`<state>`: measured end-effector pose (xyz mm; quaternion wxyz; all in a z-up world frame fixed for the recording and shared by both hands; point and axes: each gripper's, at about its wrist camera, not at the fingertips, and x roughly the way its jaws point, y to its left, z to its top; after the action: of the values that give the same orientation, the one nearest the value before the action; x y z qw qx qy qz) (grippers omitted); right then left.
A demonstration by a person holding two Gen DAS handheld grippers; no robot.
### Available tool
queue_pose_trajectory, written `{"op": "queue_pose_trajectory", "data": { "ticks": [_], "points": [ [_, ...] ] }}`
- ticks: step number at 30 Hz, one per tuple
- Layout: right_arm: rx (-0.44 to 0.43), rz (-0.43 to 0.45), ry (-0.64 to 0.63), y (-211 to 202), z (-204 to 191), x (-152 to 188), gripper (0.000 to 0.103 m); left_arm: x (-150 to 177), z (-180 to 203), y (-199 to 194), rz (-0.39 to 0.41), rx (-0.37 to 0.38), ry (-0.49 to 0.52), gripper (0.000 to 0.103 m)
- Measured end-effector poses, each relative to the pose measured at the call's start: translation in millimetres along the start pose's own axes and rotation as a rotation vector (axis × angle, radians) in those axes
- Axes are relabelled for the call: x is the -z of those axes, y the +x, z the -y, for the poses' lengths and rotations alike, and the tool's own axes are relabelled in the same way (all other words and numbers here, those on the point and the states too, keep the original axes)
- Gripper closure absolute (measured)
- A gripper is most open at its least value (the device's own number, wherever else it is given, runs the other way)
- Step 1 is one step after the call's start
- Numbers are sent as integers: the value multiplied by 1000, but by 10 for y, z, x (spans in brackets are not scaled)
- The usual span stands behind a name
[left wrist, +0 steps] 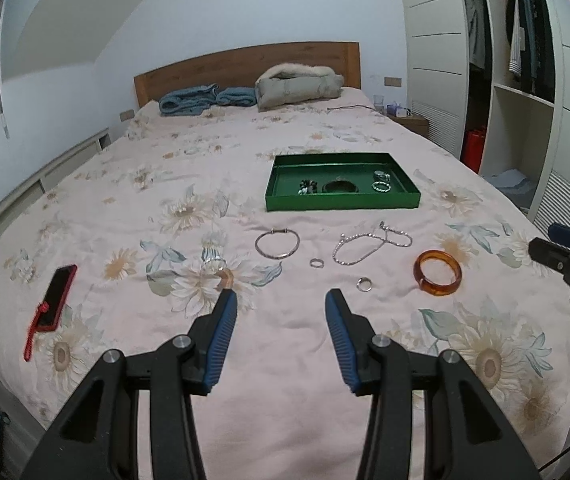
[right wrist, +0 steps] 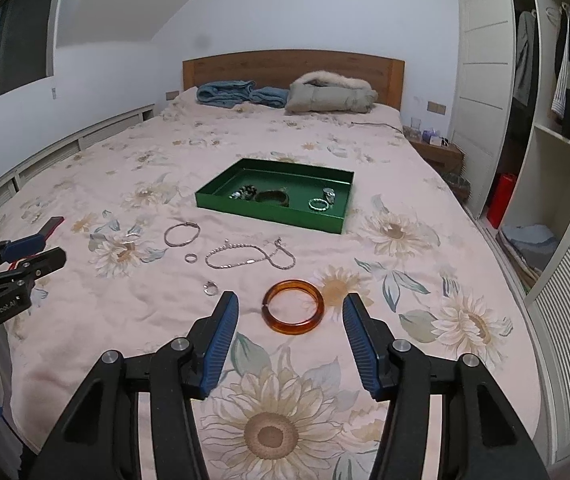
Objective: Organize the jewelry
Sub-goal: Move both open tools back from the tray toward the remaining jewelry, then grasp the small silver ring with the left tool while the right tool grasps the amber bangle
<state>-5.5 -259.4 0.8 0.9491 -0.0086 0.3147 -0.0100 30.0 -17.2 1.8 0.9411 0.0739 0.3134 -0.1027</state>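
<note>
Five loose pieces lie on the bedspread below the green tray at frame centre. The amber bangle sits just ahead of the right gripper, whose jaws are spread with nothing between them; the left gripper is spread and empty too. The bangle looks glossy, hard and smooth, so it could likely slip or tip when pinched on the soft quilt. The chain necklace may snag; the two small rings could sink into folds.
</note>
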Motion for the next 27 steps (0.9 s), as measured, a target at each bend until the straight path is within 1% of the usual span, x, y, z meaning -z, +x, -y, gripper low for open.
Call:
{"op": "queue_pose_trajectory", "data": {
  "ticks": [3, 5, 6, 10, 14, 18, 23, 24, 25, 27],
  "points": [
    [1, -23, 17, 131, 88, 29, 53, 89, -101, 148, -35, 30, -22, 59],
    [0, -51, 31, 283, 159, 56, 58, 139, -105, 276, -64, 60, -21, 59],
    [-5, -64, 37, 356, 188, 70, 59, 154, -88, 344, -79, 83, -17, 59],
    [-20, -127, 57, 734, 290, 108, 64, 165, 76, 651, -134, 198, 4, 59],
    [-32, -194, 63, 1128, 374, 120, 67, 118, 277, 1010, -185, 279, 18, 59],
    [-53, -242, 70, 1466, 427, 109, 70, 71, 452, 1362, -231, 316, 24, 60],
    [-79, -288, 74, 1805, 466, 97, 76, 8, 670, 1739, -266, 321, 55, 60],
    [-81, -294, 71, 1842, 464, 96, 76, 1, 706, 1798, -273, 321, 62, 63],
    [-82, -302, 66, 1888, 463, 103, 77, 4, 749, 1883, -286, 318, 70, 69],
    [-84, -321, 51, 1980, 452, 116, 78, 26, 784, 2012, -308, 311, 75, 76]
  ]
}}
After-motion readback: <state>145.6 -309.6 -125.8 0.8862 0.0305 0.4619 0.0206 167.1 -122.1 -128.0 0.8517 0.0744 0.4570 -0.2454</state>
